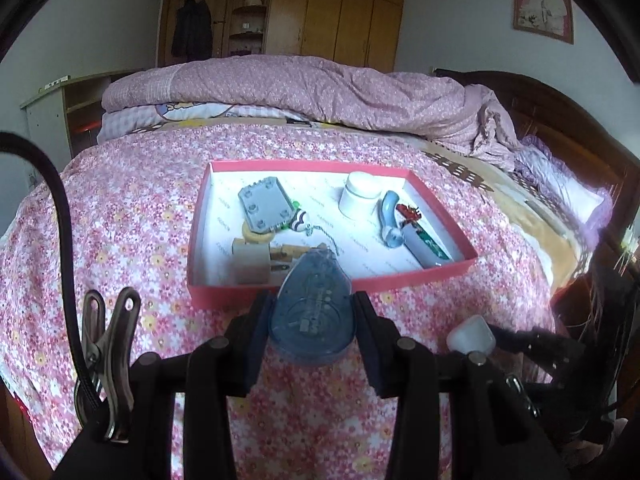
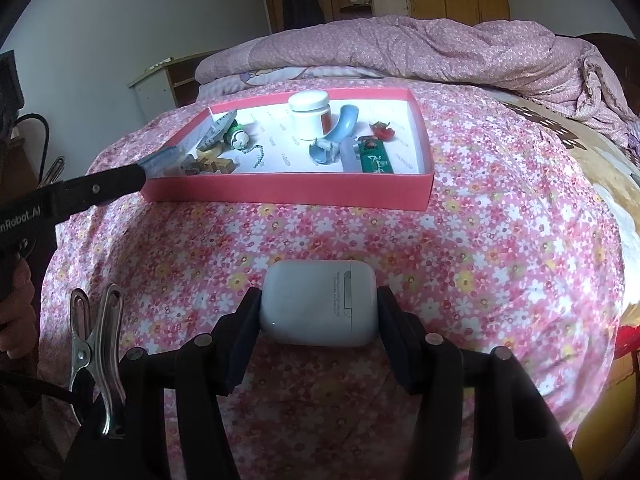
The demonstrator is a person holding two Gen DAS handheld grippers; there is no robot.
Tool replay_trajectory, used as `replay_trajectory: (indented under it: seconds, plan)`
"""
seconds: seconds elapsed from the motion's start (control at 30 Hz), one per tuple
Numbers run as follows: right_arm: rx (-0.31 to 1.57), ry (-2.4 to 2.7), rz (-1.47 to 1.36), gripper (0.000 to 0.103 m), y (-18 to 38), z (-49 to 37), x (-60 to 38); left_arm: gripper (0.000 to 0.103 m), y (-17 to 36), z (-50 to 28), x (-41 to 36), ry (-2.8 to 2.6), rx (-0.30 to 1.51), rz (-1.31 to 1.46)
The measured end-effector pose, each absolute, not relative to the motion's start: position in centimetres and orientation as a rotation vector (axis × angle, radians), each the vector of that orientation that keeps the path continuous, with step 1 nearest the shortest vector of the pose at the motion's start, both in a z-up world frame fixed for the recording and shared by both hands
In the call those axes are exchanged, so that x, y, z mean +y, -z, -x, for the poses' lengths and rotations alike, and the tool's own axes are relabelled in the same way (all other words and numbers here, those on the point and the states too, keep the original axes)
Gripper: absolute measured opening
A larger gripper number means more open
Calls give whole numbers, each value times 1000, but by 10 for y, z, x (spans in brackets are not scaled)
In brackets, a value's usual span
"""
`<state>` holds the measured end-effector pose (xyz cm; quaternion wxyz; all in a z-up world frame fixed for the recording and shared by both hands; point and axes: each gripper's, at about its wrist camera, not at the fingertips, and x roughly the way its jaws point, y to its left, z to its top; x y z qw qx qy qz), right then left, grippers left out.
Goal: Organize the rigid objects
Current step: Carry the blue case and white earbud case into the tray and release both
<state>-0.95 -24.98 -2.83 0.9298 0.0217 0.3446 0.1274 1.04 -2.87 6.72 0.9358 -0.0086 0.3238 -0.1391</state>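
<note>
Left gripper (image 1: 312,316) clamped on blue tape dispenser (image 1: 311,312), held at near edge of red tray (image 1: 332,286). Right gripper (image 2: 318,312) clamped on white earbud case (image 2: 318,304) above floral bedspread (image 2: 480,260). Both judged light, stiff, smooth-shelled; likely slippery, best pinched across flat sides.

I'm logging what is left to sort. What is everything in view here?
box: 1, pink, on the bedspread
jar: 1, white, in the box
grey plate: 1, in the box, left side
blue curved tool: 1, in the box beside the jar
green case: 1, in the box, right side
wooden blocks: several, tan, box's near left corner
earbud case: 1, white, between the right gripper's jaws
tape dispenser: 1, translucent blue, between the left gripper's jaws
bedspread: 1, pink floral
left gripper: shut
right gripper: shut
</note>
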Motion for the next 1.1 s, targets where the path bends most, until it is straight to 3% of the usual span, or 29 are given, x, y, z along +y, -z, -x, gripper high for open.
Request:
replay_trajectory:
  seconds: [0.6, 1.1]
  plan:
    - [674, -269, -28, 58, 9, -2, -253, 43, -74, -82, -23, 200, 632, 15]
    - [663, -301, -67, 58, -15, -65, -245, 43, -59, -120, -30, 172, 683, 36]
